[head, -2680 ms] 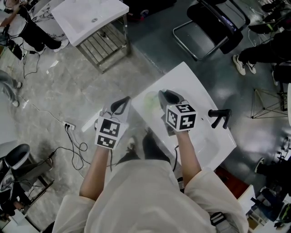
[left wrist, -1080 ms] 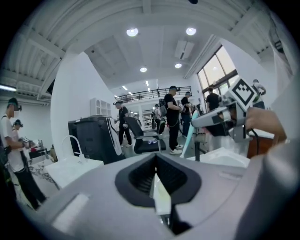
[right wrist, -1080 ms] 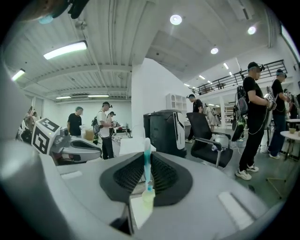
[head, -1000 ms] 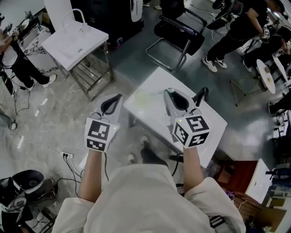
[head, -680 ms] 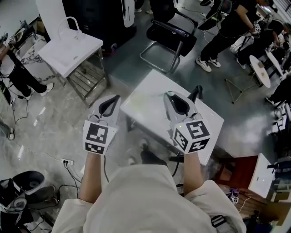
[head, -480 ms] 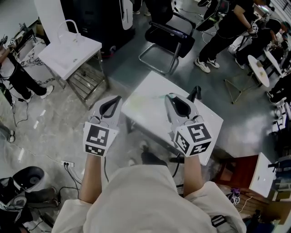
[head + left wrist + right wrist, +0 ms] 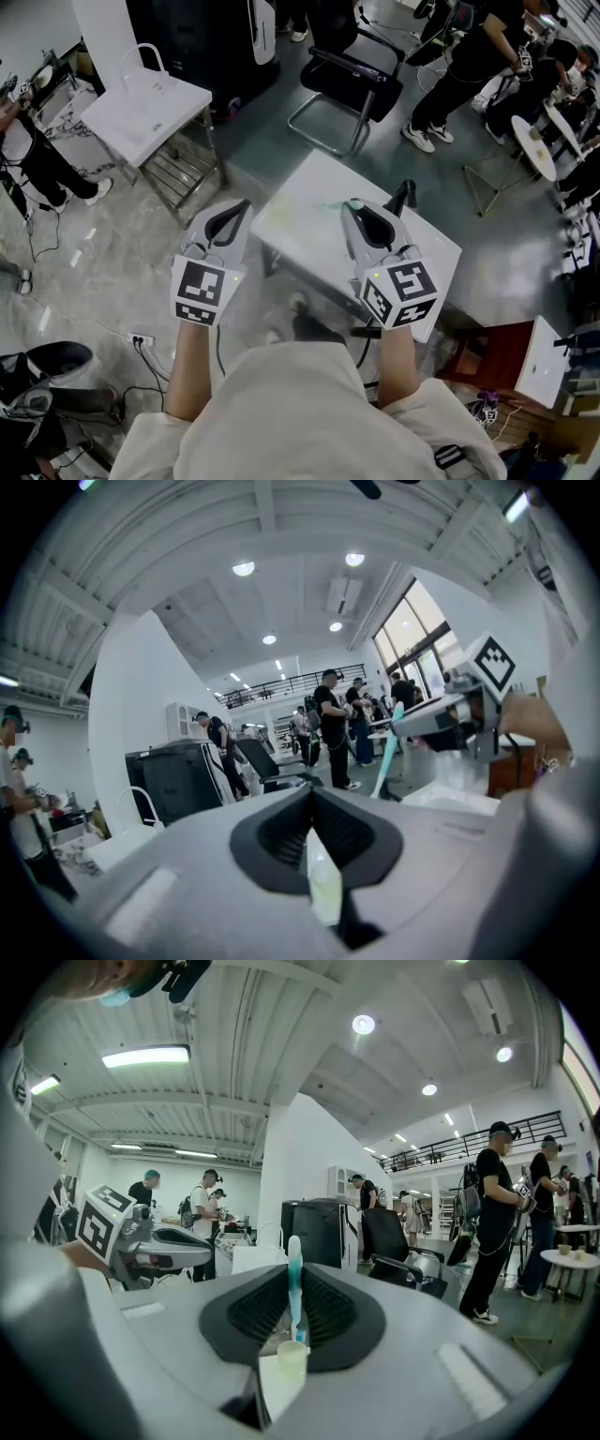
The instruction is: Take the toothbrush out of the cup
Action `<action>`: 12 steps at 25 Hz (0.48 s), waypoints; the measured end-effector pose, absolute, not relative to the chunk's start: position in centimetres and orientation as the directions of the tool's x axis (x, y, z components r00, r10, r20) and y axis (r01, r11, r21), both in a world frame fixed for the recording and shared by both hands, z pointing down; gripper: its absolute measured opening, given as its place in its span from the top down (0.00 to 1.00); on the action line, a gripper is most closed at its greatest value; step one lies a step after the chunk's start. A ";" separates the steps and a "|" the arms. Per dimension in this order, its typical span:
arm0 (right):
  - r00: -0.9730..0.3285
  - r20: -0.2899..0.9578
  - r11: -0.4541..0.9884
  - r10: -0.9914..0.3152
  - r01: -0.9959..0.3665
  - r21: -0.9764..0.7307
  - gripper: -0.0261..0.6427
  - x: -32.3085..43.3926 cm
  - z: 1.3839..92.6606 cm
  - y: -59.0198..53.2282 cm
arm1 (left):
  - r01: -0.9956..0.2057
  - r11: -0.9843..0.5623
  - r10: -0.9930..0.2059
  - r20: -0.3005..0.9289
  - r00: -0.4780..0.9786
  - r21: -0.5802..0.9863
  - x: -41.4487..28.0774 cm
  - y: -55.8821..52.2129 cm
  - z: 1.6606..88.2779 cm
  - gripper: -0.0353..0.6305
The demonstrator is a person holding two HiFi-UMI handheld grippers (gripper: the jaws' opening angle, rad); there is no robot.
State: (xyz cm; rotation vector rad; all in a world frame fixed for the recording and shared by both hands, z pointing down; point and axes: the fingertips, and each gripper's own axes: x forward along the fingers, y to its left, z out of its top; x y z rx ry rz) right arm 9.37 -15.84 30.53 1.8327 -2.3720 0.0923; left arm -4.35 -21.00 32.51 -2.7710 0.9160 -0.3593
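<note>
Lifting toothbrush clear of cup: mid-extraction

Right gripper [image 7: 352,206] is sitting just above the cup [image 7: 292,1358], with its jaws closed partway and pinching the teal toothbrush [image 7: 294,1283] on its shaft. The brush is standing upright across the jaw tips, its top poking above them. Its lower end is hanging right at the cup's mouth. I can't tell whether it is fully clear of the rim or a little inside.

The cup is a pale green, see-through thing sitting on the white table [image 7: 424,251], directly below the right jaws.

Left gripper [image 7: 242,206] is hovering well to the left of the cup, off the table edge. Its jaws look closed together and are gripping nothing, so it isn't steadying the cup.

Step in hand, as I judge it: the grasp is done and the pull-out is under way.

The next move is probably a straight lift up from the cup until the brush's lower end is plainly above the rim, then moving away sideways. The risk is that the unsupported cup is light, so a tilted pull could be dragging or tipping it.
</note>
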 end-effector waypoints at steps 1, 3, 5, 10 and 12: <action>-0.246 0.150 0.255 -0.957 -0.966 0.038 0.89 9.4 30.6 -15.8 | -0.557 -0.788 -0.606 0.167 0.778 -0.264 -4.3 -21.0 32.6 0.95; -0.245 0.151 0.254 -0.958 -0.967 0.038 0.89 9.4 30.7 -15.8 | -0.555 -0.788 -0.605 0.170 0.778 -0.265 -4.3 -21.0 32.7 0.95; -0.246 0.151 0.254 -0.957 -0.966 0.036 0.89 9.3 30.7 -15.8 | -0.553 -0.790 -0.603 0.174 0.778 -0.264 -4.3 -20.9 32.9 0.95; -0.254 0.153 0.260 -0.955 -0.965 0.026 0.89 8.9 30.8 -16.2 | -0.552 -0.792 -0.602 0.182 0.778 -0.259 -4.7 -21.3 33.2 0.95; -0.253 0.154 0.260 -0.955 -0.965 0.025 0.89 8.8 30.9 -16.5 | -0.551 -0.793 -0.601 0.184 0.778 -0.258 -4.8 -21.5 33.3 0.95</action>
